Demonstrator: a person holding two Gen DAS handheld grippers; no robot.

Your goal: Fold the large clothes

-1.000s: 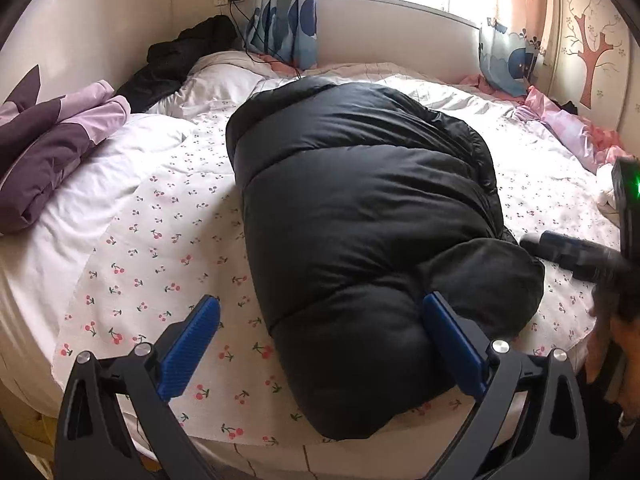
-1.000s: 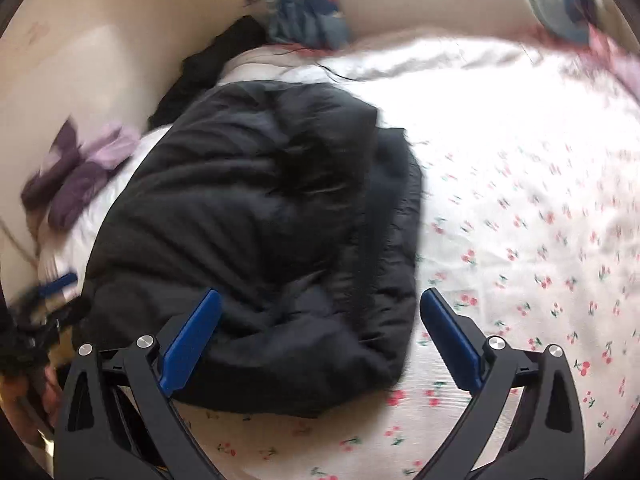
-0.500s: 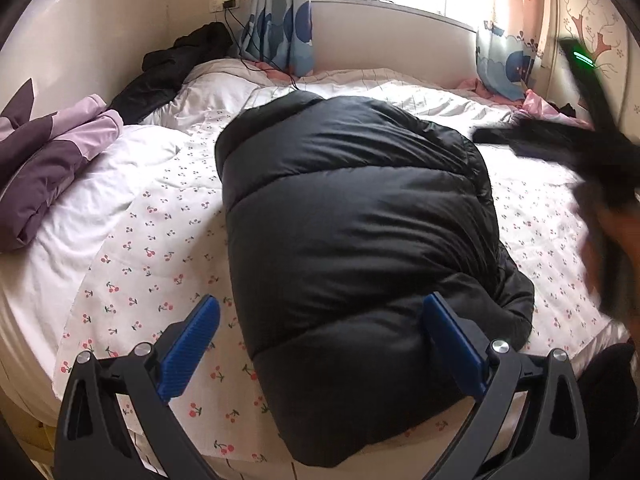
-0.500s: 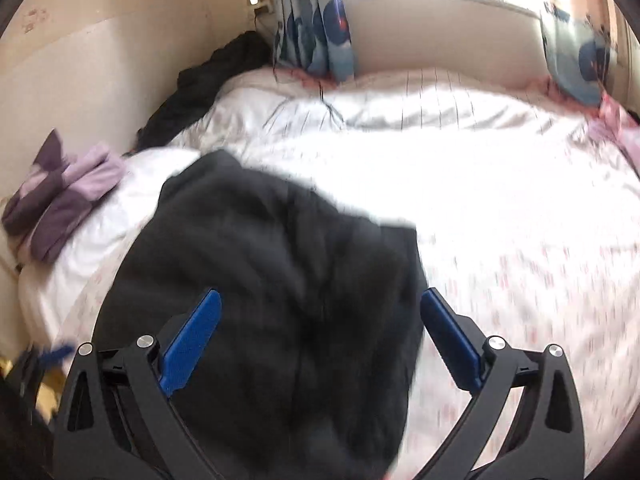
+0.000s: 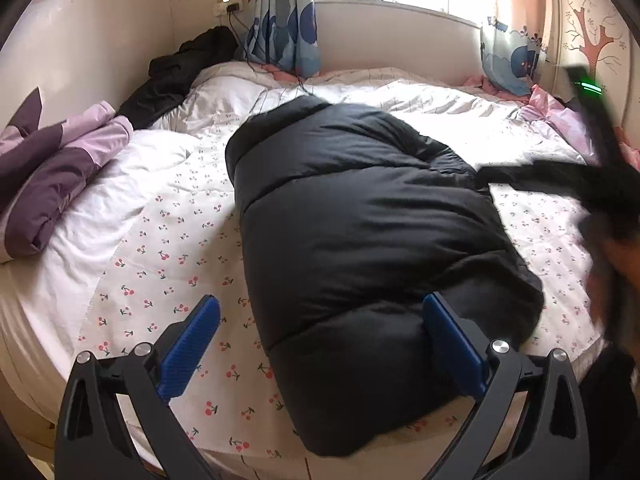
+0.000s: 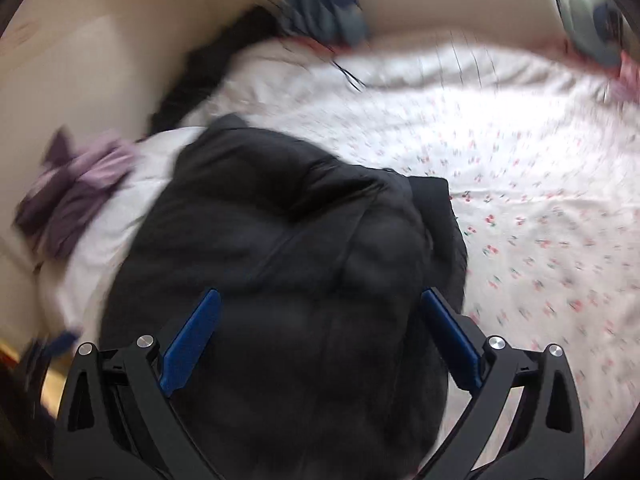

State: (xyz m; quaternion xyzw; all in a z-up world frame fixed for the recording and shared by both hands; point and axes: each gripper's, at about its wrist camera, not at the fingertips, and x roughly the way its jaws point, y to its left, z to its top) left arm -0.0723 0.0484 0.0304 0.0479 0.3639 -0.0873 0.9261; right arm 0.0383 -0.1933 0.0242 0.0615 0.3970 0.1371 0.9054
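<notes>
A black puffer jacket (image 5: 360,240) lies folded into a thick bundle on the cherry-print bed sheet (image 5: 160,248). My left gripper (image 5: 320,344) hovers open over the bundle's near end, at the bed's front edge, holding nothing. In the right wrist view the same jacket (image 6: 288,272) fills the centre, blurred by motion. My right gripper (image 6: 320,340) stands open above it with nothing between its blue fingers (image 6: 192,336). The left wrist view shows that right gripper's black body (image 5: 580,184) as a blur to the jacket's right, held by a hand (image 5: 624,264).
A purple and lilac garment (image 5: 52,176) lies folded at the bed's left side. Another dark garment (image 5: 180,76) is heaped against the wall by the pillow. Curtains (image 5: 284,36) and a window ledge close off the far side. Pink fabric (image 5: 560,120) lies at the right.
The right gripper has swung up and in from beside the jacket's near corner until it hangs over the bundle. The left gripper has drifted slightly; the jacket lies as before.
</notes>
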